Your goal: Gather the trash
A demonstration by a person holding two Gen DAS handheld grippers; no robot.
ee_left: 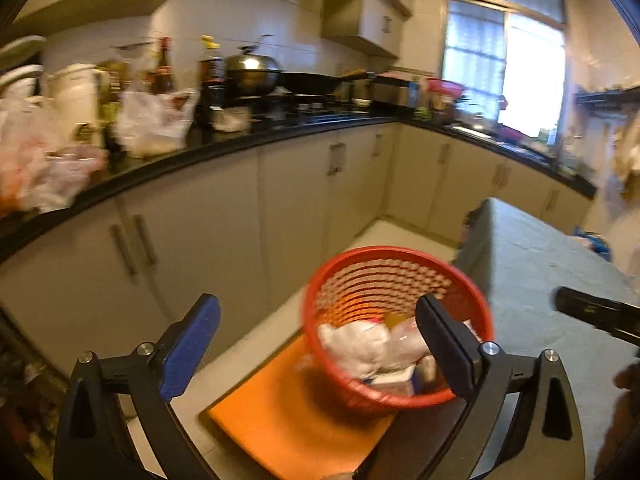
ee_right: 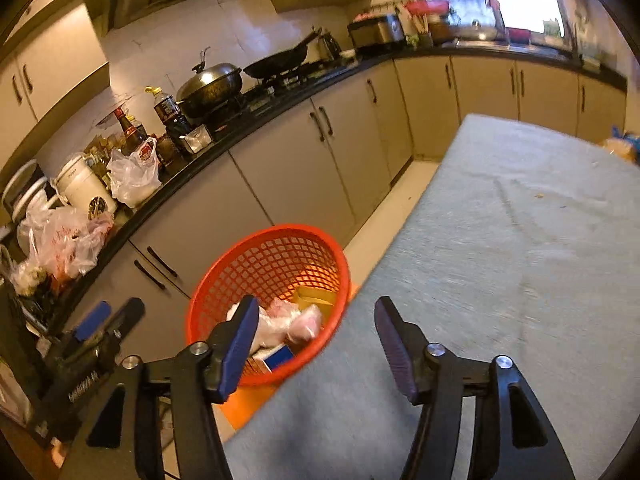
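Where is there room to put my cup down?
The grey table is mostly bare, from the red basket side to the window end. The black counter near the plastic bags and bottles is crowded.

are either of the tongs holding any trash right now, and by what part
Nothing is held. The left tongs and the right tongs both stand open and empty; the trash lies in the red basket.

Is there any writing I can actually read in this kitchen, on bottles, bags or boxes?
None can be read.
Sauce bottles: labels blurred.
White jar: small mark, too small.
Plastic bags: red print, illegible.
Blue-and-white box in the red basket: no text legible.
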